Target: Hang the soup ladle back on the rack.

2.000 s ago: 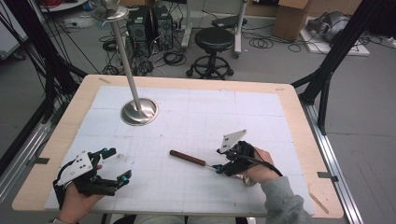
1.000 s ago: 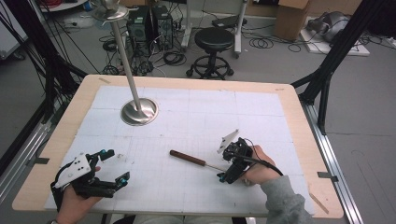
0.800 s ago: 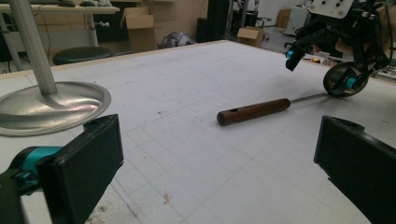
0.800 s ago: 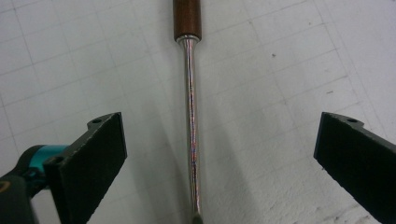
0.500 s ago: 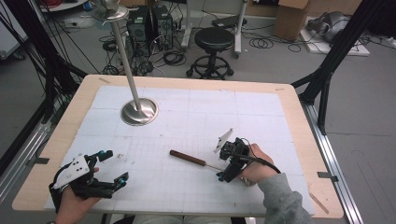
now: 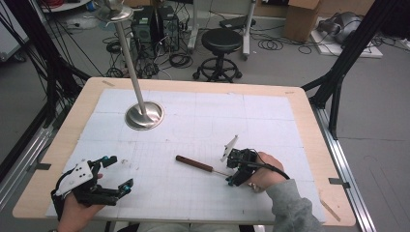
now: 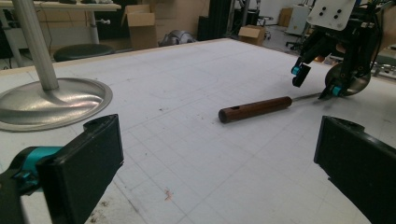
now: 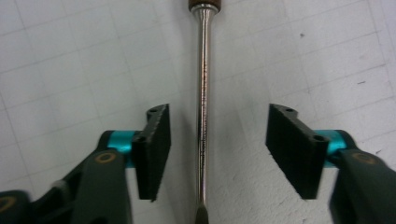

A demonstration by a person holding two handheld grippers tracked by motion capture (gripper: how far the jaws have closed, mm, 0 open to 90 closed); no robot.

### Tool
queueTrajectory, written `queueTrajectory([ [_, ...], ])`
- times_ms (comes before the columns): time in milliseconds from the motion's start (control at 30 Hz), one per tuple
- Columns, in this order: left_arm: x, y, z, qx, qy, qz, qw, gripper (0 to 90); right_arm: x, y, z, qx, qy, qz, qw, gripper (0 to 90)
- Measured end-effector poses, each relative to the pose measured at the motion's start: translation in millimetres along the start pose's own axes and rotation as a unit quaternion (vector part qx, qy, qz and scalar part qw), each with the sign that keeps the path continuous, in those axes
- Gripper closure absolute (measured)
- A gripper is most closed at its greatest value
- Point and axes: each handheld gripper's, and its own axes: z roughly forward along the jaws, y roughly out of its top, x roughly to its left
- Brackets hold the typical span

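White gridded mat (image 6: 270,121) covers the table, metal stand (image 6: 143,115) at the back, and the screwdriver (image 6: 196,164) lies mid-mat. Right gripper (image 6: 233,178) sits over its shaft. Left gripper (image 7: 219,154) gapes wide, holding nothing, screwdriver ahead. Right gripper's view: jaws just been closing, shaft (image 8: 203,116) between them, untouched.
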Motion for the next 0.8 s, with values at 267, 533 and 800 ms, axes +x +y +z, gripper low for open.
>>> queueTrajectory([
  [267,0.6,0.0,-0.3,-0.002,0.000,-0.001,1.0000,1.8,3.4,3.3,6.4,0.019,0.010,-0.006,0.9998,54.4],
  [533,-0.6,0.2,-2.7,-0.003,0.002,-0.002,1.0000,1.8,2.2,2.2,6.4,0.015,0.027,0.008,0.9995,67.0],
  [800,-0.8,0.2,-3.7,-0.003,0.003,-0.001,1.0000,1.8,-0.7,-0.7,6.3,0.003,0.026,0.014,0.9996,83.9],
])
